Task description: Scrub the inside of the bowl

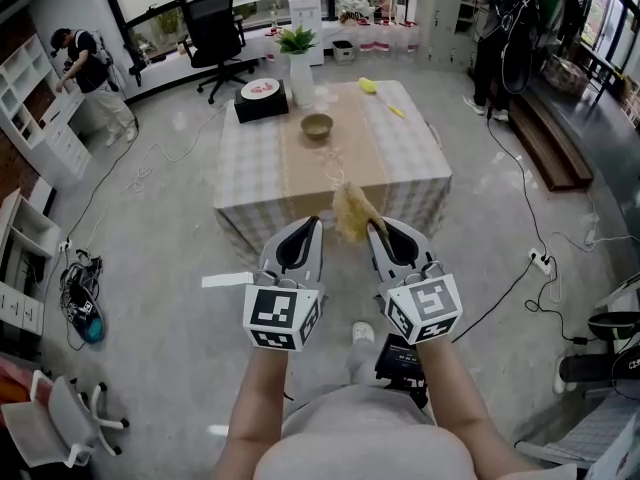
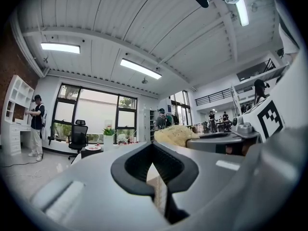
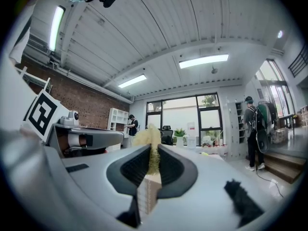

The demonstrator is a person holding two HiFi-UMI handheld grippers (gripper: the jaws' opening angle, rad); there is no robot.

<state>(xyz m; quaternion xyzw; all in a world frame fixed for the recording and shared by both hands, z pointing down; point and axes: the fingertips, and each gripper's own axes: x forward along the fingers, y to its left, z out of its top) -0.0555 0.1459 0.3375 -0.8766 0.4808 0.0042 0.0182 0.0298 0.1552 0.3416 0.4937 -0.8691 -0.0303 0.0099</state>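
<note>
Gripping a scrubber [image 1: 350, 214], right tongs [image 1: 374, 228] point forward.

Grey polished floor [image 1: 150, 268], with a tangle of cables [image 1: 78, 288] at its left edge. 1 square table [image 1: 400, 168] under a checked cloth stands mid-room, and 1 black office chair [image 1: 215, 23] behind it. White shelving [image 1: 35, 128] lines the left side by a brick wall [image 3: 91, 102]. Tall dark-framed windows [image 2: 91, 114] fill the far wall; strip lights [image 3: 204, 60] run along the white ribbed ceiling [image 2: 144, 28]

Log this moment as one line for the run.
left gripper: shut, empty | right gripper: shut on scrubber | bowl: on table, not yet reached
</note>
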